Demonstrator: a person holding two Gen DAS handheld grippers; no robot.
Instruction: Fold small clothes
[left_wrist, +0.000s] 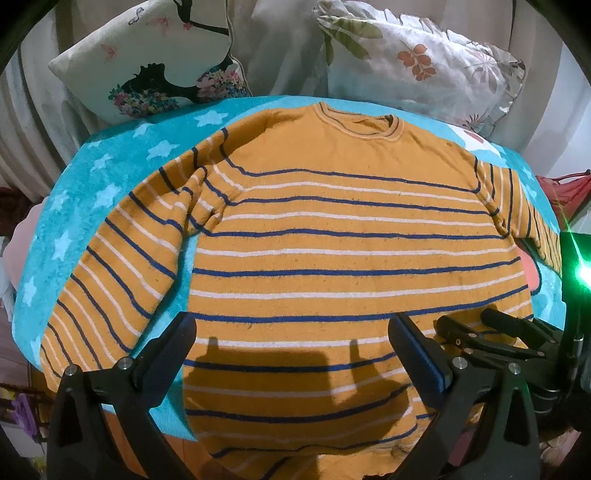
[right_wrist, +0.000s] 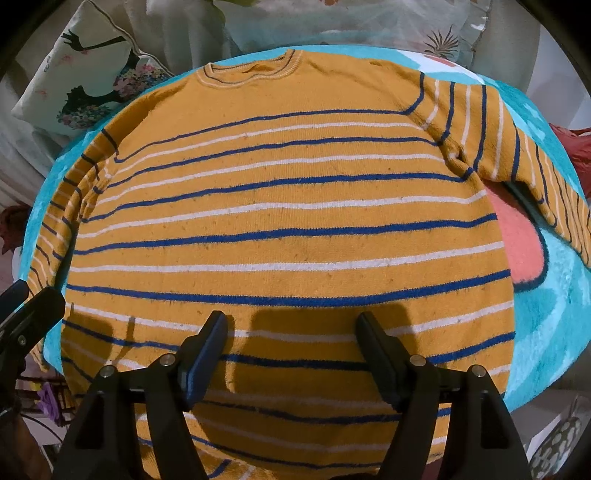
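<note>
Turquoise star-print blanket (left_wrist: 74, 206) covers surface, pillows (left_wrist: 417, 62) at far edge. Orange striped sweater (left_wrist: 332, 236) lies flat, centred, sleeves spread. Left gripper (left_wrist: 291, 339) and right gripper (right_wrist: 291, 332) hover over hem, jaws apart, empty. Advice: pinch hem corners evenly, keeping fold straight.

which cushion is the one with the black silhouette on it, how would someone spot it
Start at the turquoise star blanket with the striped orange sweater spread on it. Two cushions lean beyond the sweater's neckline; take the silhouette cushion on the left. It bears a black figure with bright flowers, while the leaf cushion has only orange and green leaves.
</note>
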